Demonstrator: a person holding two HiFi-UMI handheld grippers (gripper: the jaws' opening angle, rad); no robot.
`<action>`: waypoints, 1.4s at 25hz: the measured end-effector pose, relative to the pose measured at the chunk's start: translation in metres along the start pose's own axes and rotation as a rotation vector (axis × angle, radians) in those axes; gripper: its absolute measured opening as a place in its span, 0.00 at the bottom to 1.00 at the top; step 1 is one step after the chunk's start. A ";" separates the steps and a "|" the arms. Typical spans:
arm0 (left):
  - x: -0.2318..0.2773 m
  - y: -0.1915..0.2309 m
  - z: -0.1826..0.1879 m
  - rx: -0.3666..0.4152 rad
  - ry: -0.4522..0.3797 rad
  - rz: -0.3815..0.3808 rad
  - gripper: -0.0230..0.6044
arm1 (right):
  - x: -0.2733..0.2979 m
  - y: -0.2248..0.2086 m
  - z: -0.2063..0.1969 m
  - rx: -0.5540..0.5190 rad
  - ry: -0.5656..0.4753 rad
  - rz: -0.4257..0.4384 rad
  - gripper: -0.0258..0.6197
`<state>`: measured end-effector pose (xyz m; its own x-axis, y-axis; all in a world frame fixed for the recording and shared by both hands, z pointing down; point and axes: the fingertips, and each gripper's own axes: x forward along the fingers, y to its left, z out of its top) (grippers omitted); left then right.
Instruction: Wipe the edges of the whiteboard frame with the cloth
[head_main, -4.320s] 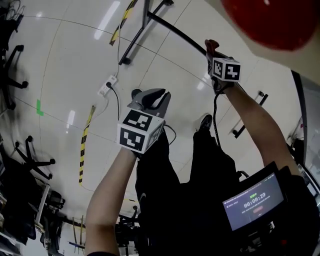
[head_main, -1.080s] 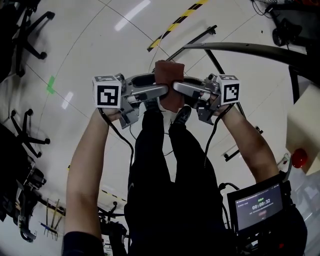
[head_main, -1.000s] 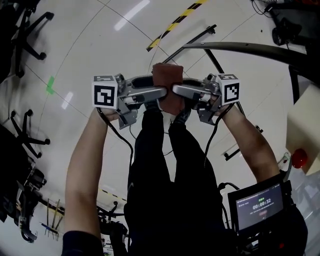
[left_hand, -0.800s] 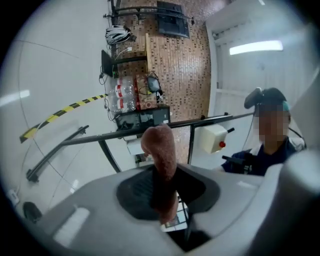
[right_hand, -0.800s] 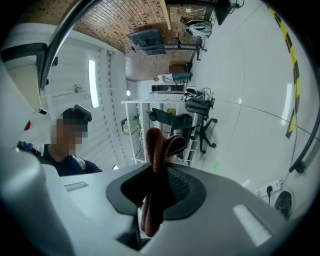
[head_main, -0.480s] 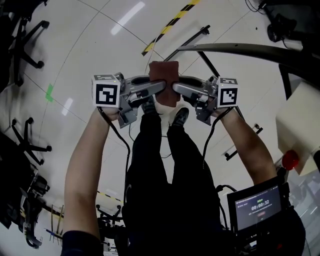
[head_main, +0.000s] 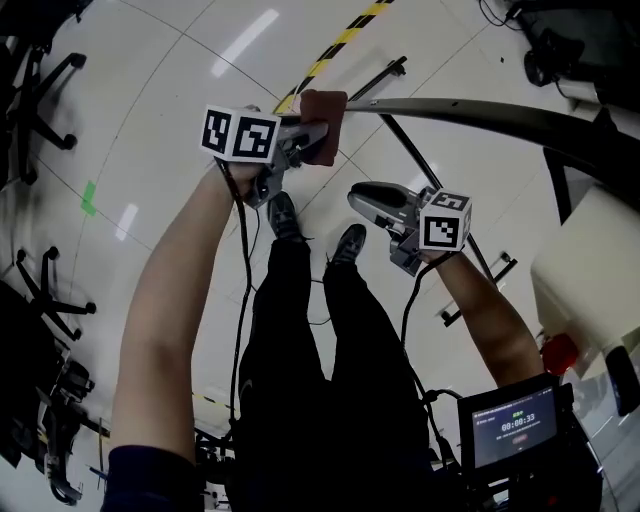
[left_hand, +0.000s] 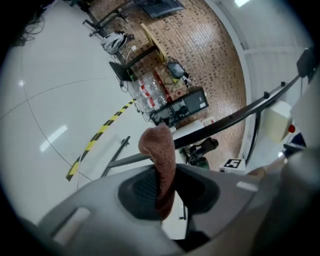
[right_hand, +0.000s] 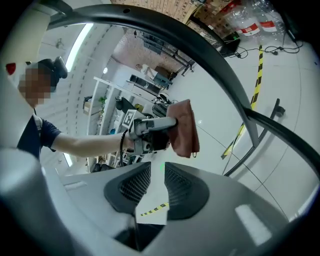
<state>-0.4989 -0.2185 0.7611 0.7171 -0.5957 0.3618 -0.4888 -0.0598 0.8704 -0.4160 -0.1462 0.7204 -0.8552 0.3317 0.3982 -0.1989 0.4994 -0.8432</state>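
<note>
Pale, glossy flooring fills the background of the head view, crossed by a strip of yellow-and-black hazard tape and marked with a small green patch, with the black base of an office chair at the left edge. Across the upper right runs the dark, curved bar of the whiteboard frame, with thinner dark stand legs below it. The left hand-held gripper is raised toward the near end of that bar, and its jaws are clamped on the reddish-brown cloth, which stands up out of the grip in a folded flap. The cloth's upper corner sits right by the end of the bar, but whether the two touch cannot be made out. The right hand-held gripper hangs lower and apart from the cloth, above the person's dark shoes. Its jaws are parted and have just been closing somewhat, with nothing between them but floor. From the right gripper view, the left one and its cloth appear just below the sweeping bar. A small lit screen glows at the lower right.
</note>
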 end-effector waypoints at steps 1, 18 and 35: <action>0.008 0.004 0.000 0.018 0.031 0.015 0.15 | 0.002 0.003 -0.006 -0.001 0.001 -0.004 0.18; 0.122 0.040 -0.012 0.520 0.490 0.245 0.15 | -0.018 0.007 -0.080 -0.015 0.109 -0.066 0.13; 0.098 -0.050 0.039 0.911 0.473 0.216 0.15 | -0.010 0.059 -0.075 -0.057 0.107 -0.007 0.12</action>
<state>-0.4233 -0.3049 0.7396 0.5953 -0.3031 0.7441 -0.6775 -0.6872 0.2621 -0.3828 -0.0598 0.6935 -0.7972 0.4100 0.4432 -0.1747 0.5460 -0.8194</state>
